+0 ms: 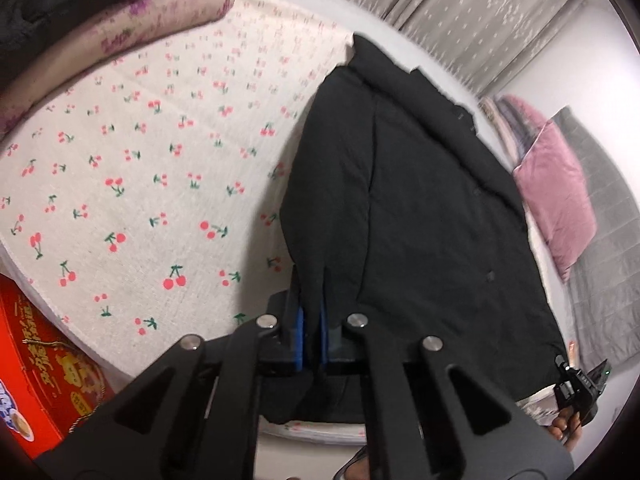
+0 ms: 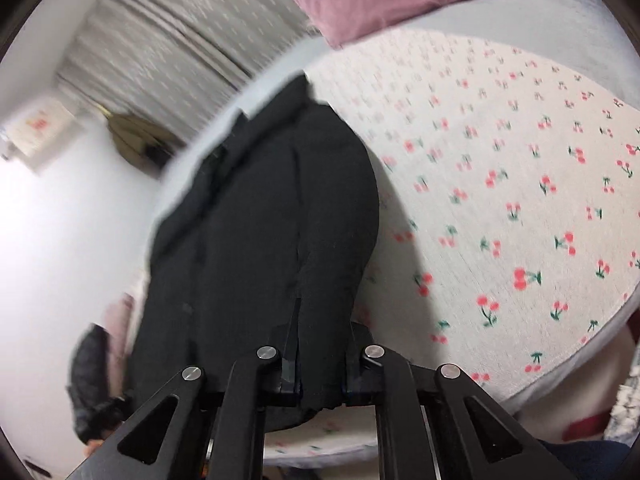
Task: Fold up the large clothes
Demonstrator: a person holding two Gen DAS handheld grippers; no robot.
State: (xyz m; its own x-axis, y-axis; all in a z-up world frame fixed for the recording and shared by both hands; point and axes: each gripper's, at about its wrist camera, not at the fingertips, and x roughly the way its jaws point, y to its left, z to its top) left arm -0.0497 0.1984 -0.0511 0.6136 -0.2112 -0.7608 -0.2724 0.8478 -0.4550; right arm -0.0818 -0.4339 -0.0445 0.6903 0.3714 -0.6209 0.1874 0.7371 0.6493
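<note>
A large black buttoned garment (image 1: 420, 208) lies lengthwise on the cherry-print sheet (image 1: 140, 168), its collar end far from me. My left gripper (image 1: 313, 332) is shut on the garment's near hem at its left corner. In the right wrist view the same black garment (image 2: 264, 220) stretches away, and my right gripper (image 2: 320, 360) is shut on a bunch of its near hem. The right gripper also shows in the left wrist view (image 1: 580, 388) at the garment's other near corner. The near hem is lifted off the bed edge.
A pink pillow (image 1: 556, 188) lies right of the garment, with grey bedding (image 1: 608, 260) beyond. A red printed box (image 1: 44, 364) sits at the bed's near left. A rolled floral blanket (image 1: 120, 28) lies far left. Grey curtains (image 1: 460, 12) hang behind the bed.
</note>
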